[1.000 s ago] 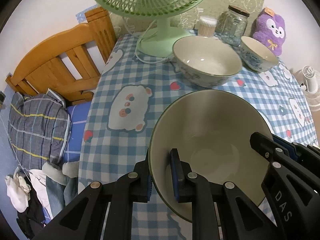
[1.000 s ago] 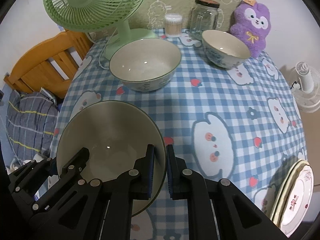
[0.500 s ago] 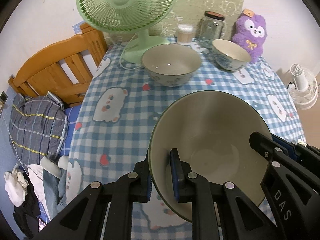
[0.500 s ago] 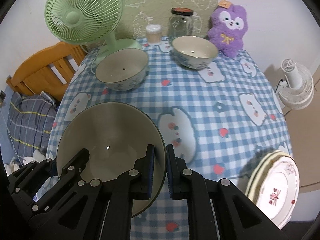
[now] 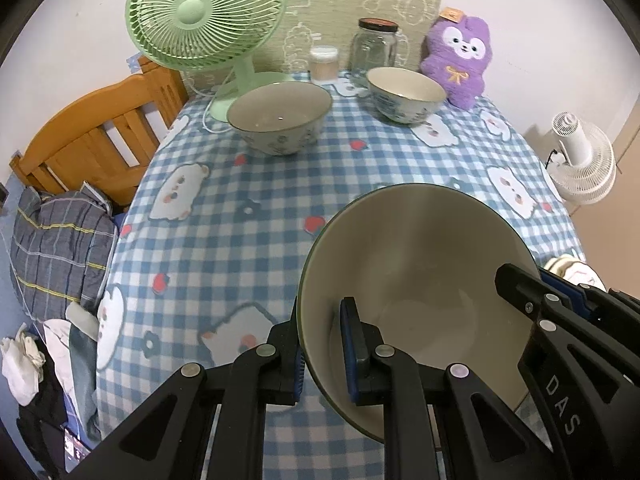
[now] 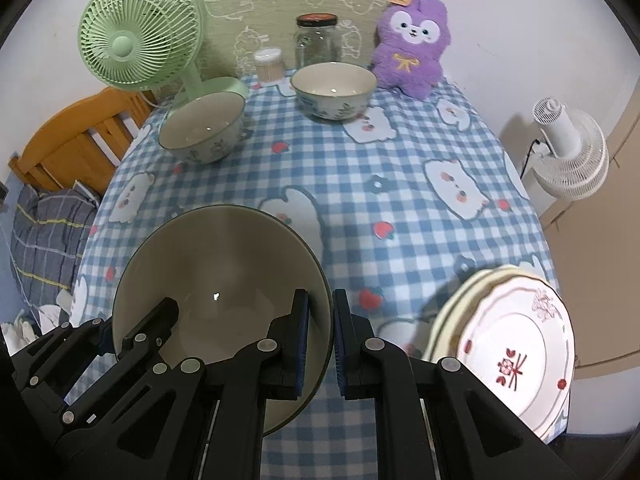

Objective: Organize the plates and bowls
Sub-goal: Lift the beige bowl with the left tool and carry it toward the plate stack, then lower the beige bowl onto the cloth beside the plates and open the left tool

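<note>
Both claws, left claw and right claw, clamp opposite rims of the large bowl; keep them level together and set it gently beside the plates.

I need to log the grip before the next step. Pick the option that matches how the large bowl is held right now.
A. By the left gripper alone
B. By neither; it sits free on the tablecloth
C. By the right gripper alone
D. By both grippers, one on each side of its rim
D: the left gripper and the right gripper each pinch the rim of the large bowl on opposite sides.
</note>
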A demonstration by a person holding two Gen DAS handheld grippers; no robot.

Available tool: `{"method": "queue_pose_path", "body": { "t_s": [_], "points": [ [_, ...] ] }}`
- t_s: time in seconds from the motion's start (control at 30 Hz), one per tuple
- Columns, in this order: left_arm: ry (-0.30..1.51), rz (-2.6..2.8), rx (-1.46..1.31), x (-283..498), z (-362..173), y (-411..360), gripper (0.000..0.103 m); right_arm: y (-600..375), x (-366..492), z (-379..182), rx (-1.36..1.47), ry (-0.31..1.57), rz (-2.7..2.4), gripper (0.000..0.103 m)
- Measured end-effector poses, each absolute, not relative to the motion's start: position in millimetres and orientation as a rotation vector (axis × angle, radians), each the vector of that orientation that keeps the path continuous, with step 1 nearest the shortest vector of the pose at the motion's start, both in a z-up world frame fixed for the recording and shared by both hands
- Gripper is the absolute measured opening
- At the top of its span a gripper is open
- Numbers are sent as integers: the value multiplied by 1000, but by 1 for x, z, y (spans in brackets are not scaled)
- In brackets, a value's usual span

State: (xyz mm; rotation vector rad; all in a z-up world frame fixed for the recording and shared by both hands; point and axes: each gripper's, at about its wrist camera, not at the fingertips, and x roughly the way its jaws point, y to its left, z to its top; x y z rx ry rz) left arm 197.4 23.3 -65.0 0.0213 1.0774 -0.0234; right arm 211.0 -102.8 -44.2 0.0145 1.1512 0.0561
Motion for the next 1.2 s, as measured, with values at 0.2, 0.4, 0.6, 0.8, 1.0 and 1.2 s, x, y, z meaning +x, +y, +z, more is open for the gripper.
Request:
{"method": "queue_pose_path", "body": {
  "t_s": [0.2, 0.4, 0.6, 0.8, 1.0, 1.2],
  "points": [
    [1085, -18, 25, 185, -72, 7, 13, -117, 198, -54, 18, 1166, 68, 14],
    [1103, 7, 27, 173, -82, 0, 13, -122, 189, -65, 5, 1181, 88, 14],
    [1120, 22, 21, 164, -92, -6, 13, -126, 181, -75, -8, 1198, 96, 14],
    [1129, 20, 13, 157, -98, -12, 13, -132, 176, -81, -27, 1209, 90, 14],
    [1149, 31, 17, 152, -108, -17, 13, -134, 170, -89, -45, 1226, 85, 14],
    [1141, 43, 30, 151, -109, -19, 13, -135, 169, -90, -46, 1232, 83, 14]
  ]
}}
